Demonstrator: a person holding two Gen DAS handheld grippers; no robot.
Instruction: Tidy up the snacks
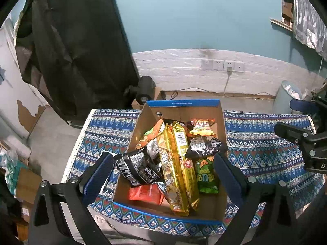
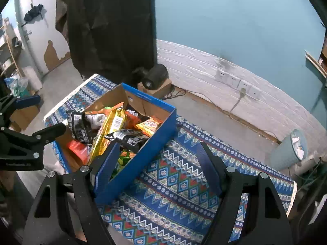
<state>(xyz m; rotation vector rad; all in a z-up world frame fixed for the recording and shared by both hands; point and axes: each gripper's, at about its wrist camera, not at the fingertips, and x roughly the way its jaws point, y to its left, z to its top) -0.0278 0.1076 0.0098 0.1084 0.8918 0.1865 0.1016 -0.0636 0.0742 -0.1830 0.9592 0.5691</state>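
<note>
A blue-rimmed cardboard box (image 1: 184,102) stands on the patterned tablecloth and holds several snack packs. Among them are a long gold packet (image 1: 177,163), a black bag (image 1: 139,167) at its left, a second black bag (image 1: 204,145), a green bag (image 1: 206,175) and an orange-red pack (image 1: 145,194). My left gripper (image 1: 163,175) hangs open over the box's near half, with the snacks below its wide-apart fingers and nothing pinched. My right gripper (image 2: 158,167) is open over bare cloth just right of the box's blue wall (image 2: 143,155). Its left finger crosses in front of that wall.
The tablecloth (image 2: 173,183) reaches to the table edges on the left and near sides. On the floor behind stand a grey waste bin (image 2: 290,151) and a black roll on a carton (image 2: 155,77). A black curtain (image 1: 77,51) hangs at the back left.
</note>
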